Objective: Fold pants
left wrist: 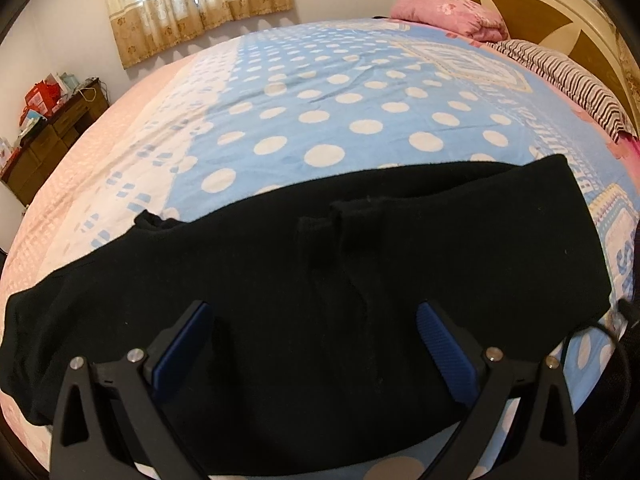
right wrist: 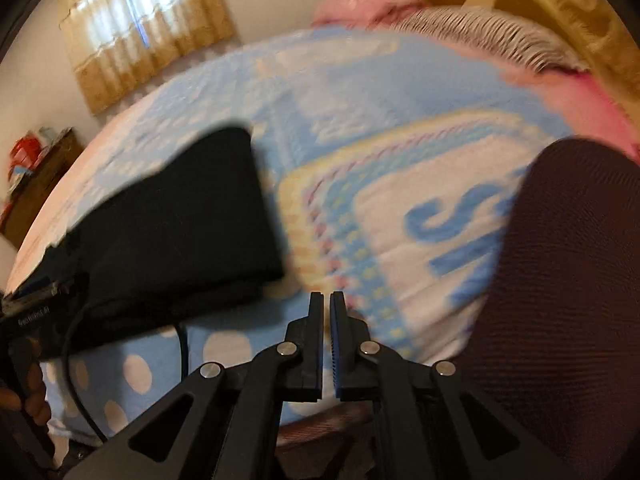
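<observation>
Black pants lie folded lengthwise across the near side of the bed, running from lower left to upper right in the left wrist view. My left gripper hovers over their middle, open, with its blue pads wide apart and nothing between them. In the blurred right wrist view the same pants lie to the left. My right gripper is shut with nothing in it, over the bedsheet to the right of the pants' end.
The bed carries a blue sheet with white dots and a lettered panel. Pink and striped pillows lie by the headboard. A wooden dresser stands at the left. A dark mesh fabric fills the right; a hand and cable are at lower left.
</observation>
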`<action>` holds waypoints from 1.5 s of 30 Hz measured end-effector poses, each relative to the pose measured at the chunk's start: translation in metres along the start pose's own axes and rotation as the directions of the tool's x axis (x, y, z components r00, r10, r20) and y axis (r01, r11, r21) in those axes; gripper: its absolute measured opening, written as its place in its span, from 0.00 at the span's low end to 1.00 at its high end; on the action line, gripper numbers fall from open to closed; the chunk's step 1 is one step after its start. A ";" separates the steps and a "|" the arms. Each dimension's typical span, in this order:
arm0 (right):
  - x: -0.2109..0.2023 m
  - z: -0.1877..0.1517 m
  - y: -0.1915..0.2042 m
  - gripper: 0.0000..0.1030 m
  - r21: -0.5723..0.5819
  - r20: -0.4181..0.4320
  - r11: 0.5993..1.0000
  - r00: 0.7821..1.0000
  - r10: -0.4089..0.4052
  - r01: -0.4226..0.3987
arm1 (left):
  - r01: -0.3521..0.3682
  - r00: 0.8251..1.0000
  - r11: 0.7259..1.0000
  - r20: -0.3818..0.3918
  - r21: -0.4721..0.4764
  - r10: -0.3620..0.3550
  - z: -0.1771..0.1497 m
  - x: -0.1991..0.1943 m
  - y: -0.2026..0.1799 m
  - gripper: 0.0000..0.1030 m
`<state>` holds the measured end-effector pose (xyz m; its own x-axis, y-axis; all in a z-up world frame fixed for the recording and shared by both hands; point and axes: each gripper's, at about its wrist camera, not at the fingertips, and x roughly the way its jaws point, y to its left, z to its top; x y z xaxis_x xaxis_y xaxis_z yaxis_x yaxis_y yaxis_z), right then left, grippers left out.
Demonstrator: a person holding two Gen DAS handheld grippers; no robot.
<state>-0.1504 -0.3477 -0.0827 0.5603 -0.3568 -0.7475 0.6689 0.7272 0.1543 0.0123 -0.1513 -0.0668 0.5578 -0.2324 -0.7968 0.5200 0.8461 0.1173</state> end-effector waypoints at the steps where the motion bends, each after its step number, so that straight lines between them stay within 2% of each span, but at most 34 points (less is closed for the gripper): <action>1: -0.011 0.005 0.003 0.03 -0.014 0.052 1.000 0.999 0.005 -0.004 | -0.006 1.000 1.000 0.003 0.002 0.006 0.000 -0.001 0.000 1.00; 3: -0.028 0.015 0.016 0.04 -0.063 0.146 0.997 0.988 0.056 -0.047 | -0.015 1.000 1.000 0.011 0.007 0.015 0.000 -0.005 0.000 1.00; 6: -0.028 0.030 0.043 0.04 -0.124 0.171 0.983 0.973 0.155 -0.135 | -0.033 0.999 0.999 0.017 0.011 0.032 -0.001 -0.008 0.003 1.00; 10: -0.004 0.031 0.076 0.04 -0.174 0.064 0.957 0.967 0.246 -0.232 | -0.030 0.999 0.999 0.017 -0.022 0.030 -0.003 -0.013 0.020 1.00; 14: 0.030 0.012 0.093 0.04 -0.201 -0.074 0.950 0.970 0.230 -0.240 | -0.061 0.998 0.997 0.012 -0.056 0.062 -0.005 -0.012 0.040 1.00; 18: 0.023 0.011 0.088 0.04 -0.197 -0.089 0.951 0.970 0.225 -0.239 | -0.074 0.997 0.993 0.011 -0.090 0.076 -0.007 -0.013 0.058 1.00; 21: -0.015 0.017 0.088 0.04 -0.251 0.042 0.944 0.971 0.234 -0.216 | -0.083 0.996 0.990 0.027 -0.118 0.087 -0.009 -0.017 0.070 1.00; 23: -0.047 0.021 0.093 0.04 -0.312 0.147 0.934 0.962 0.230 -0.176 | -0.093 0.995 0.987 0.033 -0.131 0.098 -0.010 -0.019 0.078 1.00; 25: -0.070 0.024 0.098 0.04 -0.343 0.222 0.924 0.941 0.253 -0.168 | -0.108 0.992 0.984 0.042 -0.141 0.115 -0.012 -0.023 0.088 1.00; 27: -0.092 0.031 0.107 0.04 -0.372 0.293 0.913 0.912 0.288 -0.169 | -0.131 0.988 0.980 0.060 -0.147 0.141 -0.015 -0.030 0.100 1.00; 29: -0.114 0.037 0.114 0.04 -0.413 0.374 0.895 0.865 0.333 -0.166 | -0.156 0.983 0.973 0.073 -0.167 0.170 -0.019 -0.038 0.116 1.00; 32: -0.146 0.046 0.121 0.04 -0.475 0.439 0.867 0.812 0.384 -0.153 | -0.180 0.975 0.957 0.086 -0.229 0.204 -0.025 -0.053 0.147 1.00; 35: -0.171 0.059 0.121 0.04 -0.491 0.483 0.856 0.768 0.421 -0.161 | -0.201 0.965 0.935 0.109 -0.291 0.241 -0.029 -0.070 0.176 1.00; 38: -0.200 0.073 0.112 0.04 -0.490 0.506 0.853 0.738 0.447 -0.181 | -0.228 0.947 0.918 0.146 -0.325 0.287 -0.029 -0.088 0.194 1.00; 42: -0.228 0.075 0.106 0.04 -0.514 0.536 0.845 0.712 0.453 -0.151 | -0.245 0.918 0.901 0.215 -0.357 0.335 -0.029 -0.113 0.210 1.00; 44: -0.244 0.072 0.105 0.04 -0.536 0.559 0.835 0.690 0.460 -0.122 | -0.249 0.903 0.896 0.244 -0.368 0.352 -0.028 -0.125 0.215 1.00; 45: -0.253 0.072 0.104 0.04 -0.549 0.568 0.827 0.672 0.476 -0.122 | -0.256 0.893 0.892 0.263 -0.373 0.366 -0.028 -0.132 0.218 1.00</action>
<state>-0.1871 -0.2236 0.1688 0.9719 -0.2268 -0.0622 0.2169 0.9667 -0.1361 0.0337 0.0772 0.0475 0.8584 -0.0241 -0.5124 0.0802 0.9929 0.0876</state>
